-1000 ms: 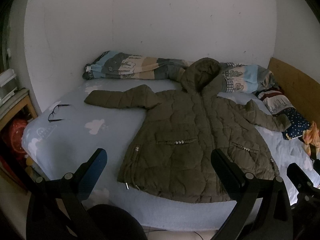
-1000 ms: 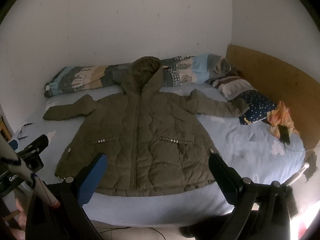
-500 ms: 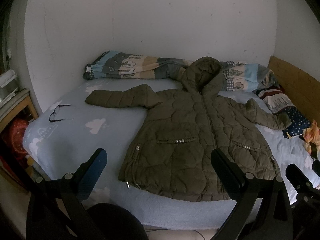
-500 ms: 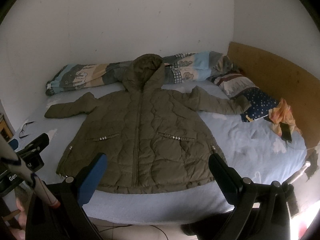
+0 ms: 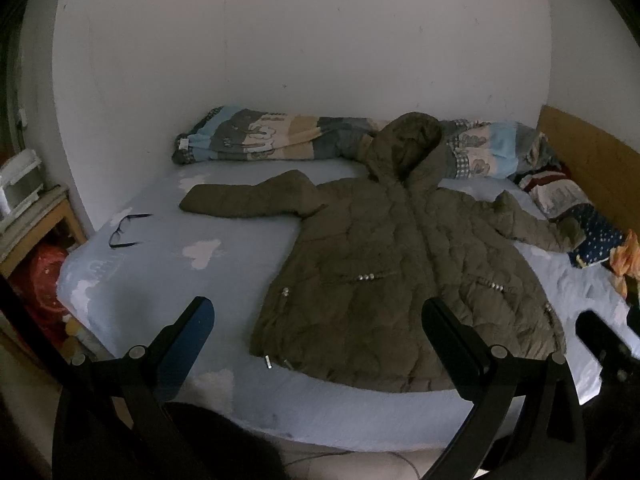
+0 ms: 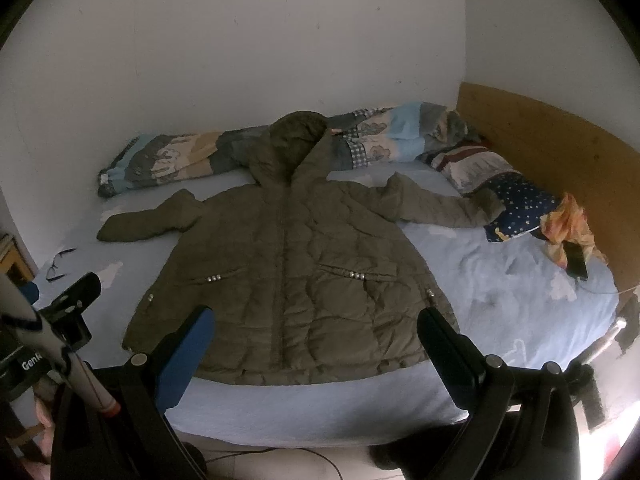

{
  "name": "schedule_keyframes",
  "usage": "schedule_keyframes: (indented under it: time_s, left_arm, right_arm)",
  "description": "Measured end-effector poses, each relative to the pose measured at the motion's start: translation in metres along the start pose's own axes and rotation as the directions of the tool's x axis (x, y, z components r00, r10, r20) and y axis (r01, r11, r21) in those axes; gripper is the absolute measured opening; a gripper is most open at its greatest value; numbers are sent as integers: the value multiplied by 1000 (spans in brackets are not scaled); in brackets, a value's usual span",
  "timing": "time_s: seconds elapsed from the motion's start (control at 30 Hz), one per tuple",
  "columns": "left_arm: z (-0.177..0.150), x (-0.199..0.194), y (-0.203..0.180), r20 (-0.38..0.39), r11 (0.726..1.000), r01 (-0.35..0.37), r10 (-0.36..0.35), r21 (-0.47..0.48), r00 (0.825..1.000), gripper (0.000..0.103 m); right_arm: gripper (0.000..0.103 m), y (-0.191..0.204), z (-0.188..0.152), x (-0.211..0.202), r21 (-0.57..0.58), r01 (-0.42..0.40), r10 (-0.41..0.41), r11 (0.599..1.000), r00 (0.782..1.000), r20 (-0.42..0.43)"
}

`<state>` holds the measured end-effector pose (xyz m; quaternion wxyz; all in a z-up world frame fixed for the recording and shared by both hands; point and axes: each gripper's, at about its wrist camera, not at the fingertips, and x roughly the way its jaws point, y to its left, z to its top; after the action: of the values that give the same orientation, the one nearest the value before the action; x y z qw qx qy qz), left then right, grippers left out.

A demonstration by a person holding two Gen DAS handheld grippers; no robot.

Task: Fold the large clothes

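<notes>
An olive quilted hooded jacket [image 5: 404, 276] [image 6: 288, 268] lies flat and face up on the light blue bed [image 5: 168, 280] [image 6: 500, 292], zipped, both sleeves spread out to the sides, hood toward the wall. My left gripper [image 5: 318, 324] hangs open above the bed's near edge, in front of the jacket's hem and left of its middle. Over the hem, my right gripper [image 6: 316, 328] is open too, centred on the jacket. Neither holds anything. Part of the left gripper [image 6: 76, 300] shows at the left of the right wrist view.
A rolled patterned quilt [image 5: 280, 140] lies along the wall. Pillows [image 6: 480, 168] and an orange cloth with a phone [image 6: 576, 260] sit by the wooden headboard [image 6: 560, 140] on the right. Glasses [image 5: 126, 232] lie on the bed's left part. A wooden stand [image 5: 36, 216] is at far left.
Both grippers have drifted slightly closer and higher over the bed, so the jacket sits a little lower in the views. Jaws stay open; the jacket has not moved.
</notes>
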<state>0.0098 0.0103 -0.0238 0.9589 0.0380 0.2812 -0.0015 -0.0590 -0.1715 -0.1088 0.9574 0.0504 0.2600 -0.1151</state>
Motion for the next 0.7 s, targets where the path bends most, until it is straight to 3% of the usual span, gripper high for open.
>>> schedule_keyframes:
  time_s: [0.17,0.3,0.43,0.7]
  left_arm:
    - [-4,11,7,-32,1000,-13,13,-15,999,103]
    - [16,45,6,-75,999,22,-26,-47,997,103]
    - [41,91,-6,-91,999,22,-26,-42,996,103]
    - [78,221,-64,-187,998,48,-54,-36,981,103]
  right_arm:
    - [103,-3,-2,7,28,-27,28,999,999,-16]
    - [103,-6,-5,30,58,-62,67,996,994,-90]
    - [103,-28,3,51,117,-54,70,992,989,-131]
    - [103,-84,17,112,211,50,-7,976,980,-198]
